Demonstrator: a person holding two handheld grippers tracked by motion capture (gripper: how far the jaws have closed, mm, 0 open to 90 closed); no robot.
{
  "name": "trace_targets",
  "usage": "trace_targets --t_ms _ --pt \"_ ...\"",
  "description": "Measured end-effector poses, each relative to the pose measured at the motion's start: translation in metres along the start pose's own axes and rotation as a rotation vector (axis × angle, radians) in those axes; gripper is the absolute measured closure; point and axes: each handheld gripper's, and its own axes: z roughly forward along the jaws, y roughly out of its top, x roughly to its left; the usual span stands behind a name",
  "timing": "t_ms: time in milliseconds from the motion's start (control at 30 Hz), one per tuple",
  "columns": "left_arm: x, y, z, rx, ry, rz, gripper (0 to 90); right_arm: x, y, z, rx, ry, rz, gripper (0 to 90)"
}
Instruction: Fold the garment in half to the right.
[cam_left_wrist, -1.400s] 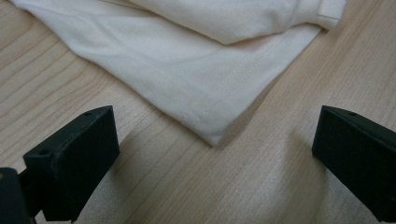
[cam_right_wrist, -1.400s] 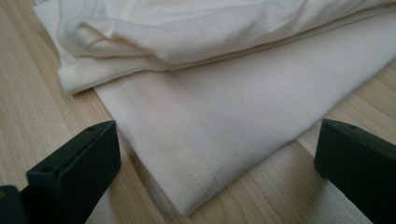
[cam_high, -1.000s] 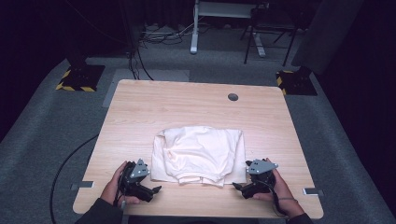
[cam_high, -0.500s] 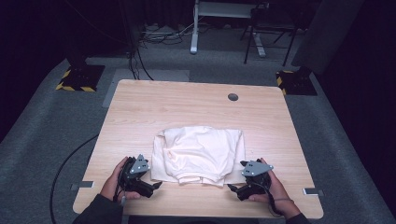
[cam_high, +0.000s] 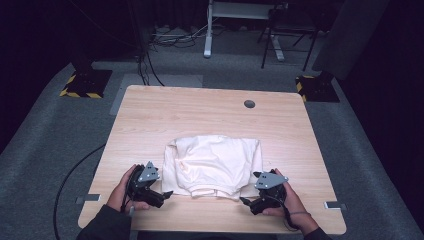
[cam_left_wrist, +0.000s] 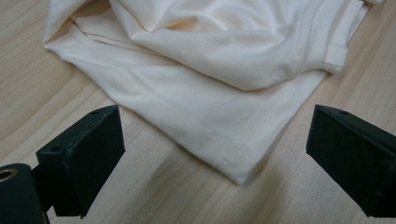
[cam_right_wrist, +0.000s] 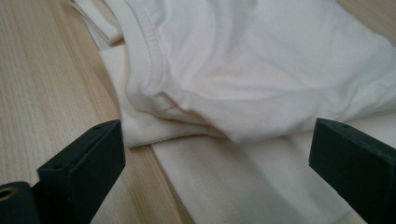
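**Both grippers set at near corners of T-shirt**

L gripper (cam_high: 161, 195) jaws wide, empty; hemmed corner of cream T-shirt (cam_left_wrist: 243, 170) lies dead ahead between them, not yet touched. R gripper (cam_high: 248, 201) also wide, empty, collar fold (cam_right_wrist: 140, 28) just ahead. Shirt (cam_high: 212, 165) sits folded at table (cam_high: 200, 110) centre-front, long axis L–R between the tools; each about equally near its own corner.

Shirt (cam_high: 212, 165): on table (cam_high: 165, 115), near my edge.
My left gripper (cam_high: 162, 196): at its left corner.
My right gripper (cam_high: 246, 200): at its right corner.
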Motion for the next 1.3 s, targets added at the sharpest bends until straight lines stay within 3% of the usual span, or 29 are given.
trace_targets --t_ms 600,700,1300 --pt "0.006 0.008 0.003 0.005 0.010 0.002 4.3 0.017 0.034 0.014 -0.025 0.035 -0.087 4.2" --pt "0.007 0.010 0.004 0.015 0.028 0.004 4.2 0.020 0.039 0.017 -0.026 0.040 -0.099 4.2" --pt "0.014 0.022 0.012 0.010 0.029 0.004 4.2 0.034 0.057 0.036 -0.014 0.072 -0.164 4.2"
